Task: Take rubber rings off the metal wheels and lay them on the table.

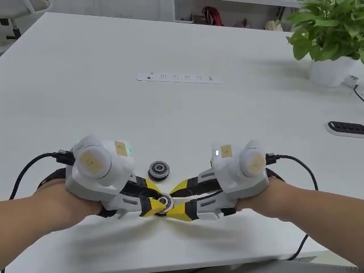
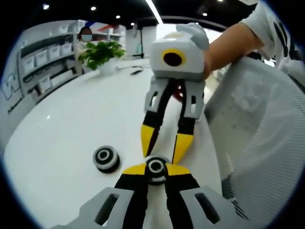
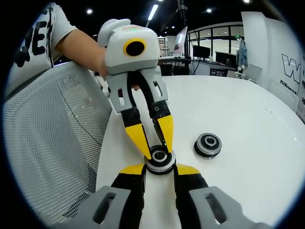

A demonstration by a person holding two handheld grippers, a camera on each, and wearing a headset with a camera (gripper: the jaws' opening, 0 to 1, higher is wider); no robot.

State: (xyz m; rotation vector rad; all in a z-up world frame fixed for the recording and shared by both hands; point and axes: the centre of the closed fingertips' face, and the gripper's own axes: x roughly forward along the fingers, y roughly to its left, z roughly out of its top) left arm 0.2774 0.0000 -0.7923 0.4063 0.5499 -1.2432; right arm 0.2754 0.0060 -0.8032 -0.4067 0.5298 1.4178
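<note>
STEP: strip ring | LOCATION: metal wheel [image 1: 165, 201] at near edge of table [image 1: 187, 114]; second wheel [image 1: 158, 169] just beyond | left gripper [image 1: 156, 202]: pinching wheel | right gripper [image 1: 175, 202]: pinching same wheel, opposite side | METHOD: hold one grip firm, peel rubber ring [image 2: 156, 159] evenly.

A potted plant [image 1: 327, 28] stands at the white counter's [image 1: 114, 68] far right corner; a black power strip [image 1: 346, 128] lies at its right edge.
</note>
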